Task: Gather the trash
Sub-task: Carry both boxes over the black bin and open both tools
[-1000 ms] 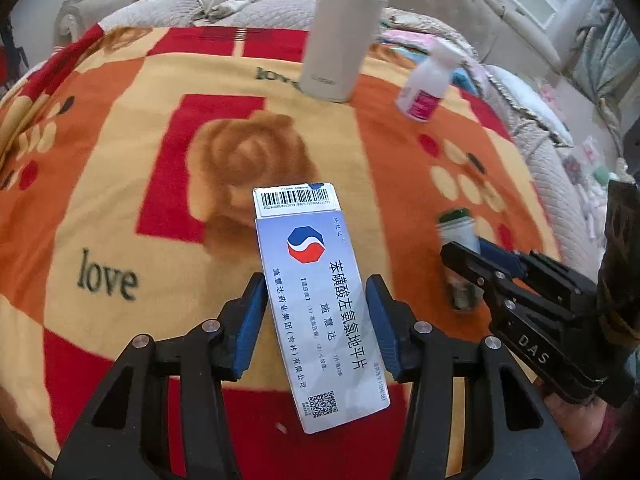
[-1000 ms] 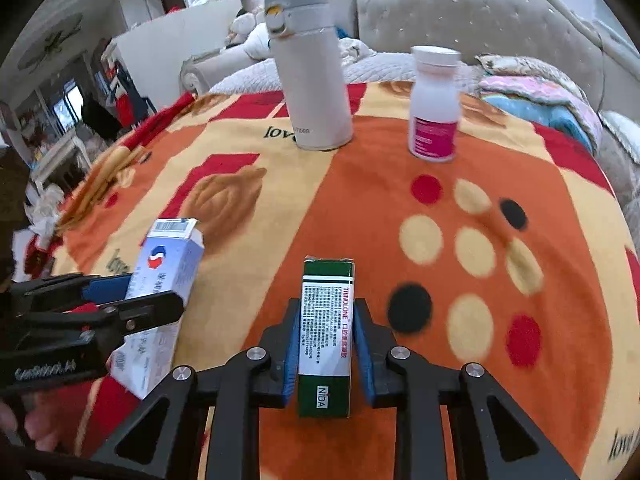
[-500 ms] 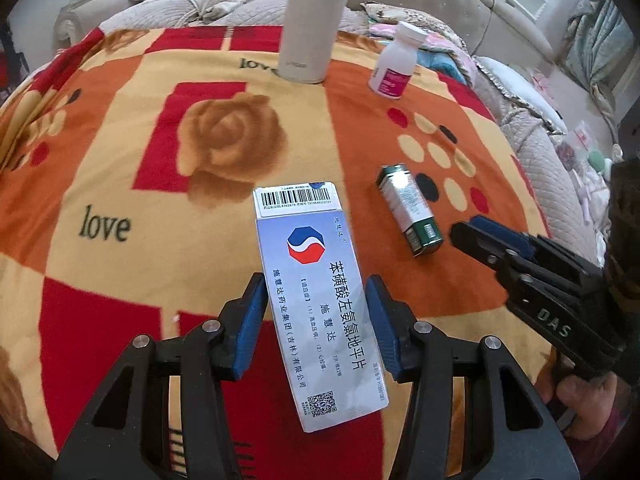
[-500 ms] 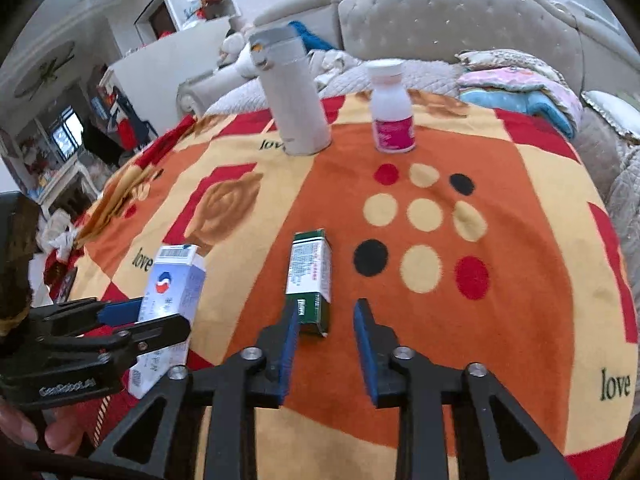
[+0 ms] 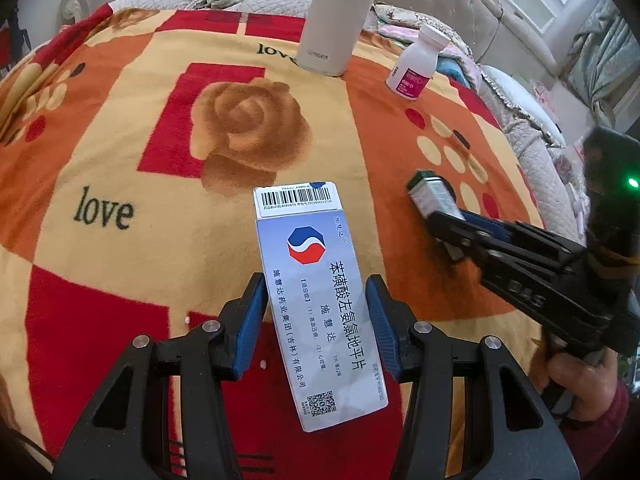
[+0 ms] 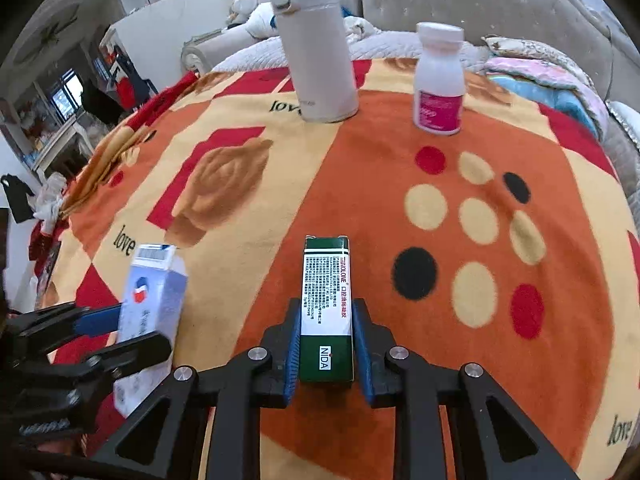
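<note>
Left wrist view: the blue-white medicine box point(image 5: 322, 312) is pinched flat between the fingers point(image 5: 250, 322) of the left gripper point(image 5: 316, 322), held by its long sides so the barcode end projects forward, clear of the blanket point(image 5: 120, 152). Right wrist view: the green box point(image 6: 327, 308) is flanked by the right gripper point(image 6: 326, 350), blue pads at both long sides near the NIDA end; contact looks made, but whether it is lifted or resting on the blanket cannot be told. Both grippers are angled low over the blanket, side by side, the right one reached in from the left gripper's right. Judged: both boxes are the trash being gathered. Farther back, the thermos point(image 6: 316, 52) and white pill bottle point(image 6: 439, 80) stand upright, well apart from both grippers.
</note>
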### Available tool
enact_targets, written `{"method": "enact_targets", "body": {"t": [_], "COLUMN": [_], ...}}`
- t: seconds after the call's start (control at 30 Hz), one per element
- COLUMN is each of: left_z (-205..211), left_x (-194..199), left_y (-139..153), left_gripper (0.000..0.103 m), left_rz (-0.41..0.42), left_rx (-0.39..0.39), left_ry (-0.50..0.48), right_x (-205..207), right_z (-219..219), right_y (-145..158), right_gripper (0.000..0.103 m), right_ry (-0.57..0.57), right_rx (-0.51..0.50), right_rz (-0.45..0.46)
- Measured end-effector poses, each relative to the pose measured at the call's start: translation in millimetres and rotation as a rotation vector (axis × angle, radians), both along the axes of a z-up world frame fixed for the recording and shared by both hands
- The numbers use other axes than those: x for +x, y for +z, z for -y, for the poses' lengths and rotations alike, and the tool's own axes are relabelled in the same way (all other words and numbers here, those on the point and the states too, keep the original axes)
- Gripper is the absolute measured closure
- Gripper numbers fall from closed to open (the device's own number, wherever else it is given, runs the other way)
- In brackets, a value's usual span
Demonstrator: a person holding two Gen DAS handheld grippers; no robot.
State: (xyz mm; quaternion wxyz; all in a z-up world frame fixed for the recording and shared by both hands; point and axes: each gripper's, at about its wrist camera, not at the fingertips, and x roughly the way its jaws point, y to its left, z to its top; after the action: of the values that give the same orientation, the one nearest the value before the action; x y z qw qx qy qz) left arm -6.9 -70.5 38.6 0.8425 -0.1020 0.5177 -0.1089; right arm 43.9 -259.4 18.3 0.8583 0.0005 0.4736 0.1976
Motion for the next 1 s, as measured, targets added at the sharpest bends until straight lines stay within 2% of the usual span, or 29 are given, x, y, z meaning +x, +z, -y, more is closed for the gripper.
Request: {"method": "enact_targets", "body": {"t": [0.37,0.63,1.0], "left_z": [34.6,102.2,210.3], "left_x": [-15.7,-34.3,-56.7], "left_y": [12.2,28.2,38.3], "left_gripper": [0.054,0.054,0.054], "left_rz": [0.004,0.032,0.048], "left_rx": [-0.009,-0.003,-0.006], "left_ry": [-0.061,-0.170,-0.343], "right_x": [-53.4,-94.8,-153.0], "right_z": [39.7,89.6,195.3], "right_y": [22.8,32.7,40.1], "right_gripper": [0.080,0.080,0.080], "right_ry": [-0.064,-0.147,-0.341], "right_rx": [0.031,0.006,0.020], "right_rz": [0.056,0.091,0.115]}}
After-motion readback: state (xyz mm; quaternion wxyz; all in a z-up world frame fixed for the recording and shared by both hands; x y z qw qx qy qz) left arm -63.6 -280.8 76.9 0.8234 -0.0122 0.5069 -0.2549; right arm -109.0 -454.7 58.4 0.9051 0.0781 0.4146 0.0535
